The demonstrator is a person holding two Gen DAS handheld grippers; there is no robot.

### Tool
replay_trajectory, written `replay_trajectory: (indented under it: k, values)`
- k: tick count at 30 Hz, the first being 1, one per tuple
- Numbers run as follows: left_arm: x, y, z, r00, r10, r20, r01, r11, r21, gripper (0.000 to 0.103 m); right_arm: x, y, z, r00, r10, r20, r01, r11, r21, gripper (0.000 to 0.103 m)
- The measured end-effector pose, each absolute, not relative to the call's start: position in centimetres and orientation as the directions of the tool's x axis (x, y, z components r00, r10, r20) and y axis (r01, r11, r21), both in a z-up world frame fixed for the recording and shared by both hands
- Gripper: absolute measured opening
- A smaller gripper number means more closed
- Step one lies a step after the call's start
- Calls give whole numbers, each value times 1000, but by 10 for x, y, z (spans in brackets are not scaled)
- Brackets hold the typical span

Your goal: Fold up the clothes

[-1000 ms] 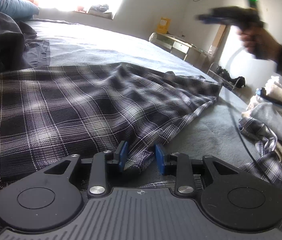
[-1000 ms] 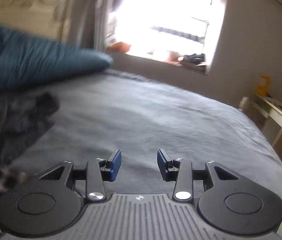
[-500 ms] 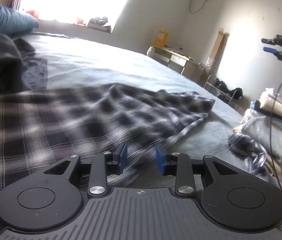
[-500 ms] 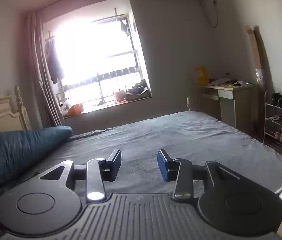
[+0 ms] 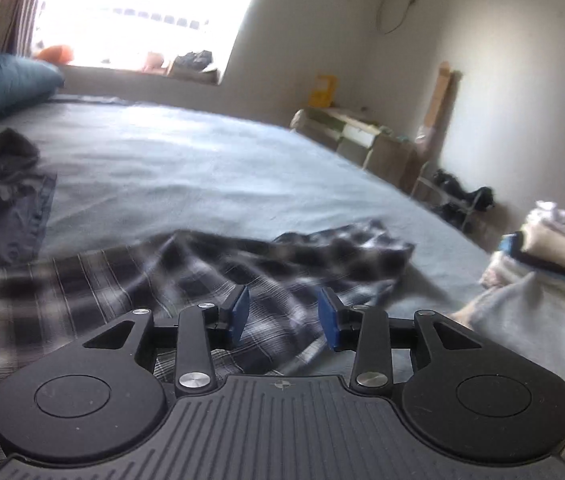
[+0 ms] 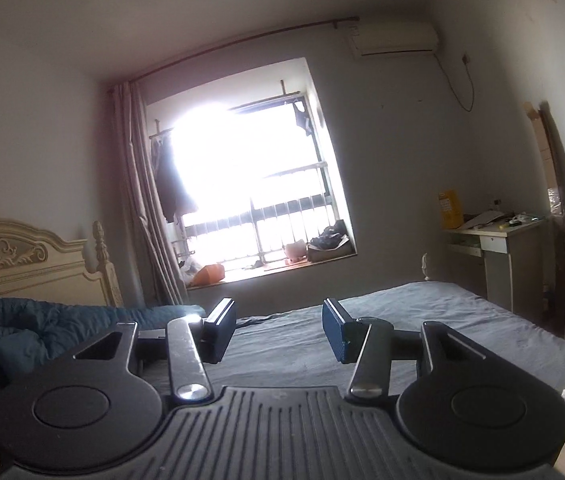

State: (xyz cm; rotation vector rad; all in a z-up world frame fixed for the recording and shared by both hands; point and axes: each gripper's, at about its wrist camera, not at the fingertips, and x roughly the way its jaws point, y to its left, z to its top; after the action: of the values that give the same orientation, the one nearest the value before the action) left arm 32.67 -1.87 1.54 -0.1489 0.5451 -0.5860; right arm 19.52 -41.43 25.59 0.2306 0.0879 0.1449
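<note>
The plaid shirt (image 5: 186, 280) lies rumpled on the bed (image 5: 210, 160), its length running across the near edge. Above it the left gripper (image 5: 282, 314), like the right gripper (image 6: 279, 330), has just been widening, jaws apart, nothing between.

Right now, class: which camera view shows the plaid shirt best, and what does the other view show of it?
The left wrist view: the plaid shirt lies spread, slightly blurred, across the grey bed beyond the open left gripper. The right wrist view points level toward the window and shows none of it.
</note>
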Motion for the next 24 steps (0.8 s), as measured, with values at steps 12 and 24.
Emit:
replay_trajectory:
  k: [12, 24]
  values:
    - [371, -21, -66, 689, -516, -509, 389, 856, -340, 38, 406, -419, 91, 828, 144, -542, 49, 944, 327, 51]
    - [371, -13, -70, 675, -572, -466, 404, 815, -414, 39, 594, -458, -55, 604, -27, -796, 263, 950, 167, 56]
